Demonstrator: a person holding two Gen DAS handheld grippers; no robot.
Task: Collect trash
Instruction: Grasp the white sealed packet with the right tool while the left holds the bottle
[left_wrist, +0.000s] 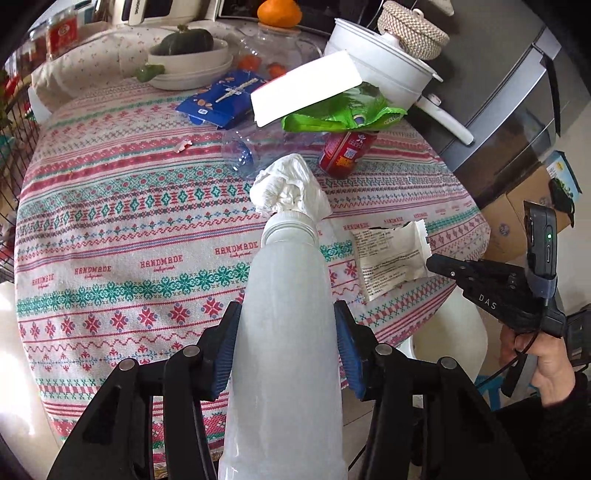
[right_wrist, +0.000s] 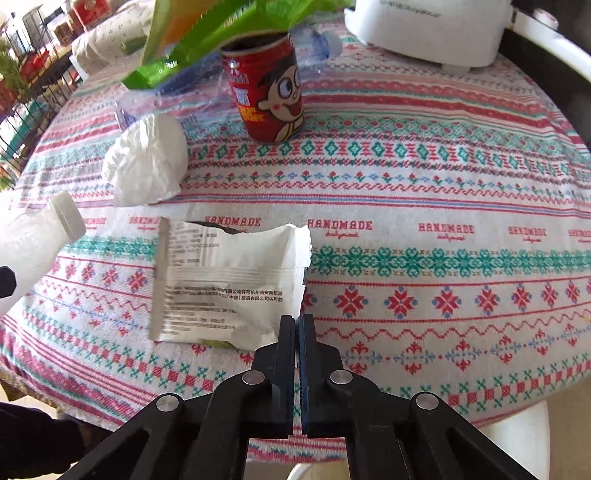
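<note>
Closed flat on the near right corner of the white wrapper (right_wrist: 229, 280), the right gripper (right_wrist: 297, 325) pinches it at the table's (right_wrist: 443, 206) near edge; the wrapper's long side runs away to the left. Left gripper (left_wrist: 284, 354) clamps the milky bottle (left_wrist: 284, 332), neck pointing far. Crumpled tissue (right_wrist: 147, 162) and red can (right_wrist: 269, 92) lie farther in, with bare cloth between.
</note>
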